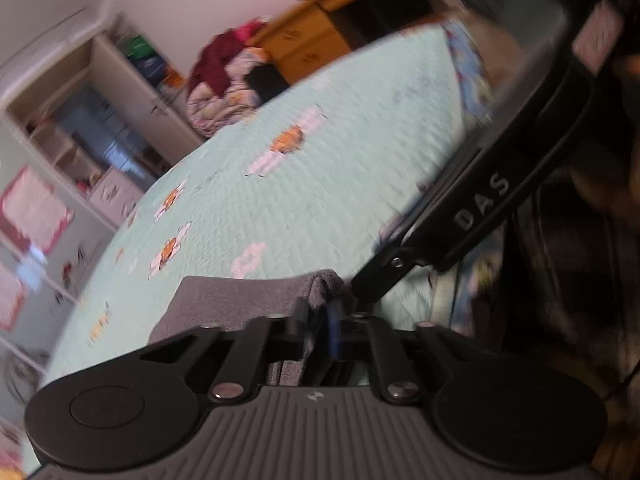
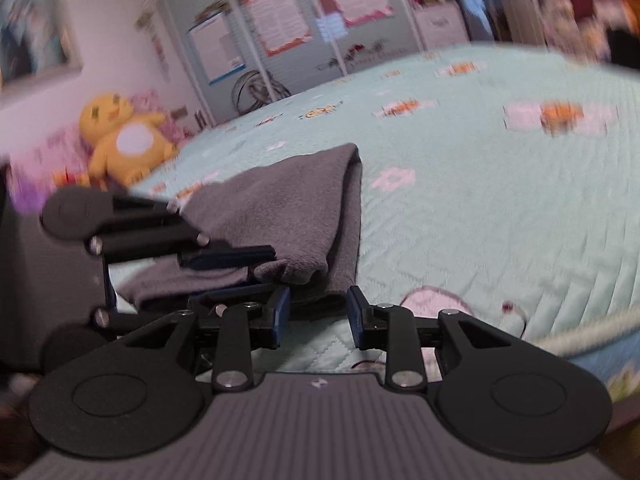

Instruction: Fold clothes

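plush toy: a yellow stuffed figure (image 2: pixel 122 138) with a pale belly, at the far left edge of the bed in the right wrist view, blurred.
left gripper: (image 2: pixel 256 268) reaches in from the left in the right wrist view, its blue-padded fingers closed on the near corner of the grey cloth; in its own view the left gripper (image 1: pixel 320 316) shows the fingers drawn together with a bunched bit of that fabric between them.
grey cloth: (image 2: pixel 288 216) a folded grey garment lying on the bedspread near the front edge, its pinched corner lifted; in the left wrist view it (image 1: pixel 240 300) lies flat just beyond the fingers.
right gripper: (image 2: pixel 318 314) fingers spread apart, nothing between them, just in front of the garment's near fold.
bedspread: (image 2: pixel 480 208) pale mint quilt with orange and pink flower patches, covering the bed.
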`<state>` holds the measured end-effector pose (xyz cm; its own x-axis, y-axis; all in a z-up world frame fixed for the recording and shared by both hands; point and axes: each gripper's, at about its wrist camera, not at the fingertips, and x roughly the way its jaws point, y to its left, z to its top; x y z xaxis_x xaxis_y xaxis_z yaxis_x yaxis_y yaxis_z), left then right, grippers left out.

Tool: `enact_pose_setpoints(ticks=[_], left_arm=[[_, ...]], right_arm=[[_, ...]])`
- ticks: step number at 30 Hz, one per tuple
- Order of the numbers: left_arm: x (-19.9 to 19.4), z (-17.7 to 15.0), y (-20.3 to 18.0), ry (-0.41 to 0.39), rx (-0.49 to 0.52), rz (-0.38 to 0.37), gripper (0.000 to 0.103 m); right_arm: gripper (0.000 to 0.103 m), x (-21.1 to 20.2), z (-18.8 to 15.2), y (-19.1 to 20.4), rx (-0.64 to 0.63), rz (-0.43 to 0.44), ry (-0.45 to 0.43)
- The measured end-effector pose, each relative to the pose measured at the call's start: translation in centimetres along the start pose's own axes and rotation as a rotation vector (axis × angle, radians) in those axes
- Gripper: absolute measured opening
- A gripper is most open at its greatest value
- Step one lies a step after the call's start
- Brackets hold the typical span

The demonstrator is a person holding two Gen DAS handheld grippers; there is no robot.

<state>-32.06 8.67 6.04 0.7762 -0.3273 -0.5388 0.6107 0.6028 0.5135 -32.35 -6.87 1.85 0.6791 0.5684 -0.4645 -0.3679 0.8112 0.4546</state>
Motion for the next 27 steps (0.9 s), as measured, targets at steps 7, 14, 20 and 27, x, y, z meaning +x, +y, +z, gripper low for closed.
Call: enact_pose_setpoints(ticks=[7,14,20,27], left_arm=[[-0.8,0.1,3.9,-0.017,-0.248,-0.029,0.008],[-0.6,0.3,4.6,-0.015,-0.280,-0.036,0.008],[-0.8,0.4,4.6,-0.018,-0.283,-0.036,0.006],[-0.6,0.6,4.9,-0.010,-0.278,-0.106,0.006]], right_arm=[[0.032,0.3,0.3,-4.3,0.400,0.159,0.000],[0.032,0.6,1.5,2.0,-0.016,0.020,-0.058],[0.032,1.8,1.3,5.9,-0.263,-0.121,-0.063],[0.033,2.5,0.2,7.1,-0.325,-0.198,-0.110]])
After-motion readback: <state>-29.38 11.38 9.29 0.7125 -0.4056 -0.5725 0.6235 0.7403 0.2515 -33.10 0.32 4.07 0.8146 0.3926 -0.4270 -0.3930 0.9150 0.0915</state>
